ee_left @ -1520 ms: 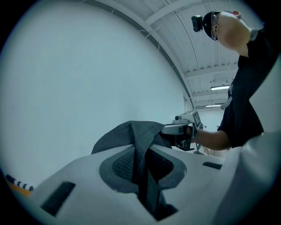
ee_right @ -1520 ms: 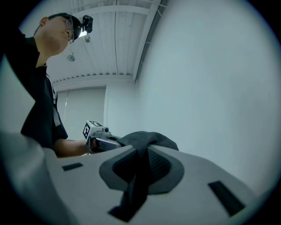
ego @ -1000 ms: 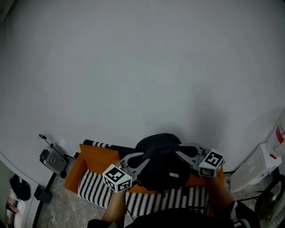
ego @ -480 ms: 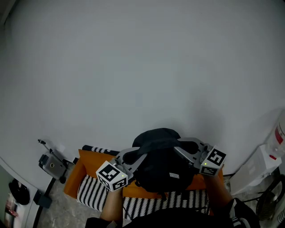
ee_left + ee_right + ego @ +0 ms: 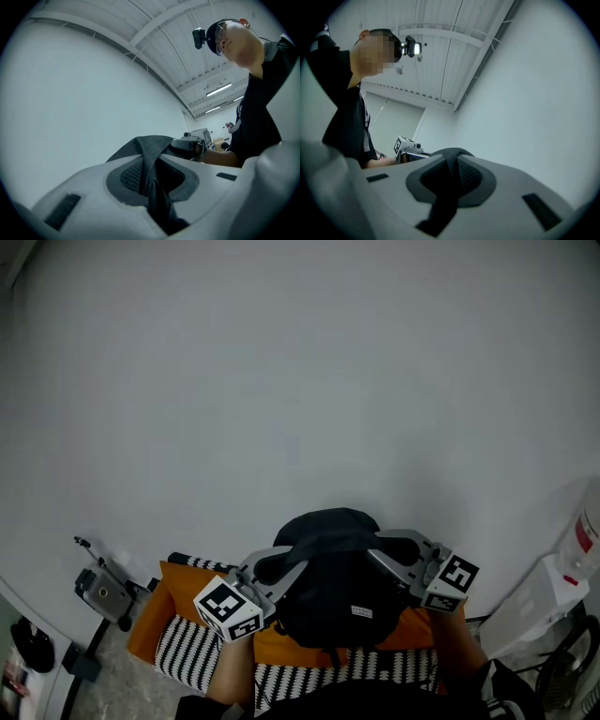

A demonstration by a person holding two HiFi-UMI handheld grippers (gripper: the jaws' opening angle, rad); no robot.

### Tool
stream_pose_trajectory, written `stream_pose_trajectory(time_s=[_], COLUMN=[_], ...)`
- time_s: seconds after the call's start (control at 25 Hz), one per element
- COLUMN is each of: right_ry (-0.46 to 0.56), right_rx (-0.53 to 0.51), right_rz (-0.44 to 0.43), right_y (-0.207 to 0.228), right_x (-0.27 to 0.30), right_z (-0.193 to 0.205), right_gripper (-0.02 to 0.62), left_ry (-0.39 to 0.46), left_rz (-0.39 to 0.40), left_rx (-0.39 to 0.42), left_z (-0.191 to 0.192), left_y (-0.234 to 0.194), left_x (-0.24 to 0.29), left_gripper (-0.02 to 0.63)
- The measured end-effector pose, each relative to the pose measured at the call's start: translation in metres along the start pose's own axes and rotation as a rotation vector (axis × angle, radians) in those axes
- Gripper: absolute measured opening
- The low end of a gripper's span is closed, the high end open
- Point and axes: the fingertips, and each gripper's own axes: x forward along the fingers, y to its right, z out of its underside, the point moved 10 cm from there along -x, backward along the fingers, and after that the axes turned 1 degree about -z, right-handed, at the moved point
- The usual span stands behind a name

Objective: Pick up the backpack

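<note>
A black backpack (image 5: 333, 582) hangs in front of the white wall, lifted above an orange and striped seat. My left gripper (image 5: 272, 568) is shut on the bag's left side; in the left gripper view a black webbing strap (image 5: 151, 183) runs pinched between its jaws. On the other side my right gripper (image 5: 394, 552) is shut on the bag too, and the right gripper view shows dark fabric (image 5: 447, 187) squeezed between the pads. Each gripper sees the other across the top of the bag: the right gripper (image 5: 192, 145) and the left gripper (image 5: 407, 151).
An orange seat with black-and-white striped cushions (image 5: 192, 652) stands below the bag against the white wall (image 5: 281, 381). A grey device on a stand (image 5: 101, 592) is at the left, a white box (image 5: 544, 601) at the right. A person stands close behind the grippers.
Both grippers have risen with the backpack, which now hangs higher above the seat. The seat and floor items have slid lower in the head view.
</note>
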Motion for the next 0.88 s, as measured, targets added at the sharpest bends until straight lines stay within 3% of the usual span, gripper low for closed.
stream_pose_trajectory(time_s=[0.88], right_ry=[0.063], right_rx=[-0.02], right_rz=[0.031], right_y=[-0.001], right_x=[-0.019], right_z=[-0.017], right_gripper=[0.044], left_ry=[0.029], left_rz=[0.072], left_rx=[0.02], left_z=[-0.016], left_y=[0.009], left_x=[0.018], left_gripper=[0.066])
